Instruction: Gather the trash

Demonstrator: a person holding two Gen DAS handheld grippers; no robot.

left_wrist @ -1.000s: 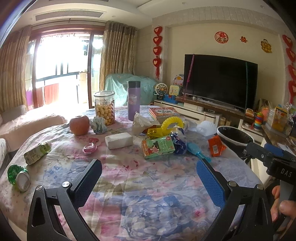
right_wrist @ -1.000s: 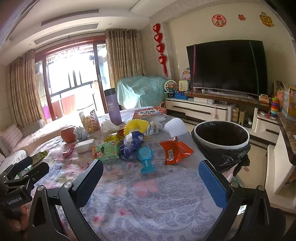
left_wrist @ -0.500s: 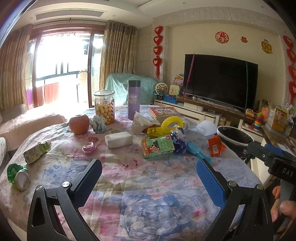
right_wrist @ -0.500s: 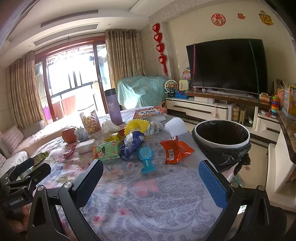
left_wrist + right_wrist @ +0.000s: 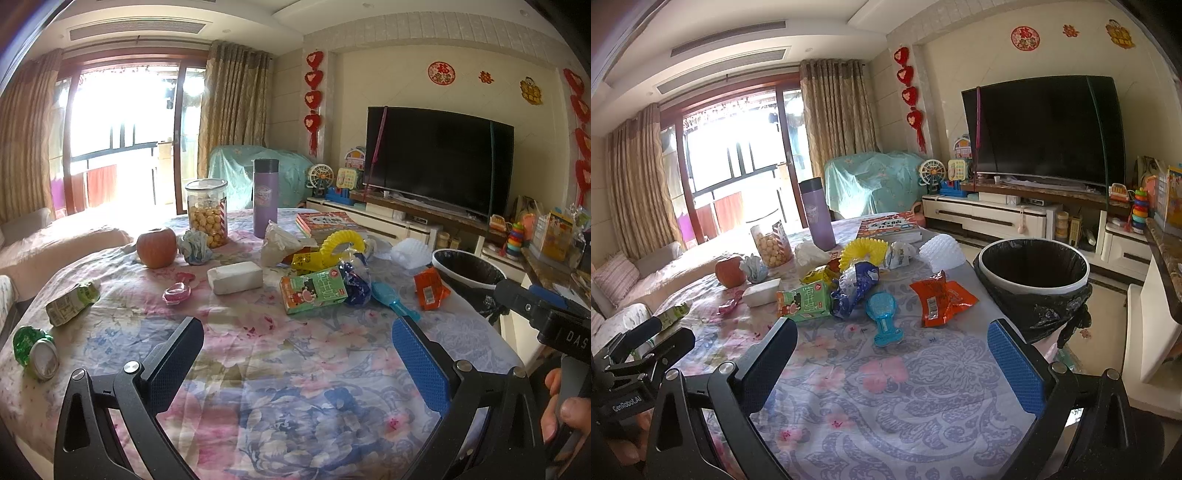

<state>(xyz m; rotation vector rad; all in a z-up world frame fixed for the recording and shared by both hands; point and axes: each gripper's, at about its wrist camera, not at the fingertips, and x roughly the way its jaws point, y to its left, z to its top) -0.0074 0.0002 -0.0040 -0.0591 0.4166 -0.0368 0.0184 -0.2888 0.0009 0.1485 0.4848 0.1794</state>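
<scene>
Trash is scattered over the flowered tablecloth: a green juice carton, an orange wrapper, a blue foil bag, a crushed green can, a flattened green carton and a crumpled tissue. A black-lined trash bin stands off the table's right edge. My left gripper hovers open over the near tablecloth, nothing between its fingers. My right gripper is open too, short of the orange wrapper.
An apple, a snack jar, a purple flask, a book, a yellow coil toy and a blue brush share the table. A TV on its cabinet stands behind the bin; a sofa lies left.
Both views have drifted only slightly; the grippers stay open and nothing on the table has moved.
</scene>
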